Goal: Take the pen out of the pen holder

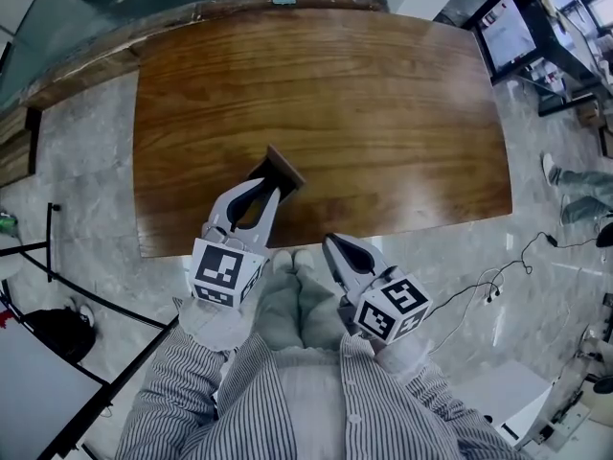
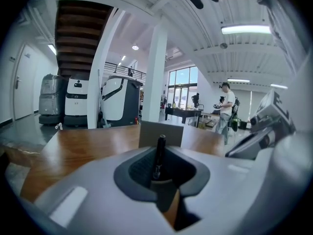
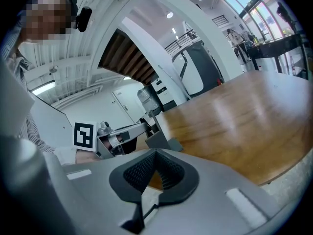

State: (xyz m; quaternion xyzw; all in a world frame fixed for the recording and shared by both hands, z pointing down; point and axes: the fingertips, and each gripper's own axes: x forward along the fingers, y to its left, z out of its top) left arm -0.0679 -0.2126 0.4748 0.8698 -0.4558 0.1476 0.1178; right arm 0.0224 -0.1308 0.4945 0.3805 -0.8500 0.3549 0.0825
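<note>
At the bench's [image 1: 383,113] near edge, the left tongs [image 1: 265,188] grip the upright pen [image 2: 159,153] at the pen holder [image 2: 146,133], extraction apparently pending; right tongs [image 3: 155,153] closed, empty.

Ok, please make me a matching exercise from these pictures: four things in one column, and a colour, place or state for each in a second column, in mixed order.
1 pen
2 pen holder
3 right gripper
4 table

A brown wood
B jaws together, nothing between them
C black, upright between the jaws of the left gripper
D standing on the table, close to its near edge

Pairs: 1-C, 2-D, 3-B, 4-A
</note>
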